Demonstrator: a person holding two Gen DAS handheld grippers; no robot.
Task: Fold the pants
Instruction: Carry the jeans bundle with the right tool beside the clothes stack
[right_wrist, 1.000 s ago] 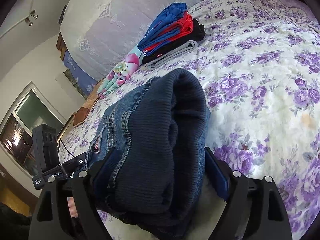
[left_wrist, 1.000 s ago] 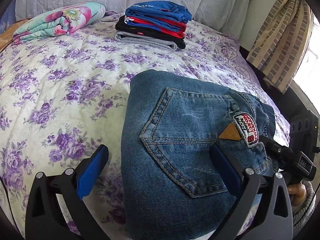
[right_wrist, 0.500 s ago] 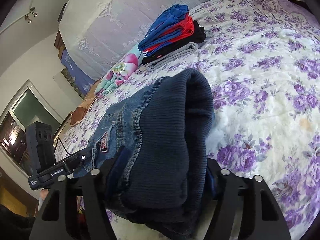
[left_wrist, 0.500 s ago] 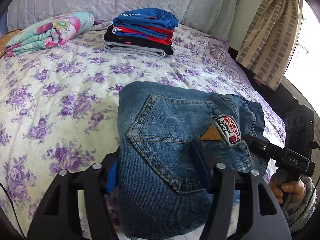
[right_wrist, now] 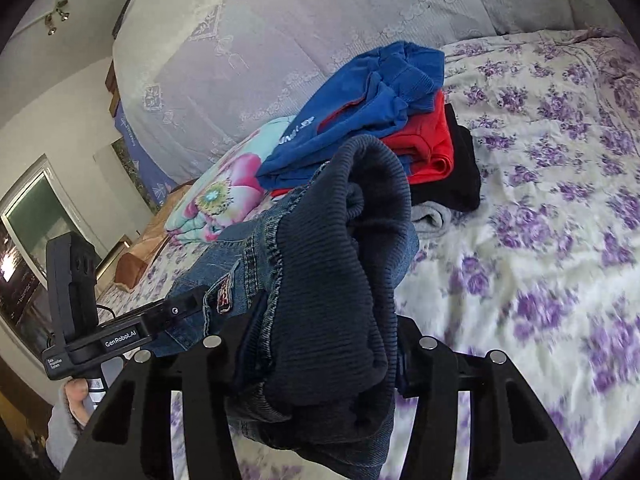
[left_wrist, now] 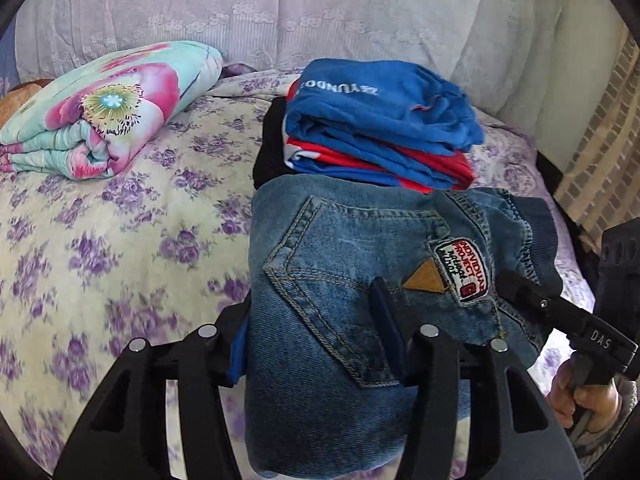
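Both the left gripper [left_wrist: 312, 344] and the right gripper [right_wrist: 320, 344], whose jaws are closing, clamp opposite ends of folded jeans [left_wrist: 360, 300], held above the floral bedspread [left_wrist: 100, 260] beside stacked clothes [left_wrist: 380, 128].

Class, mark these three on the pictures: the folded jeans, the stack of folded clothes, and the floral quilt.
Jeans [left_wrist: 344, 280]: left wrist view, on the back pocket.
Stack [left_wrist: 376, 120]: left wrist view, on the blue top garment.
Quilt [left_wrist: 112, 104]: left wrist view, on the pink flower.
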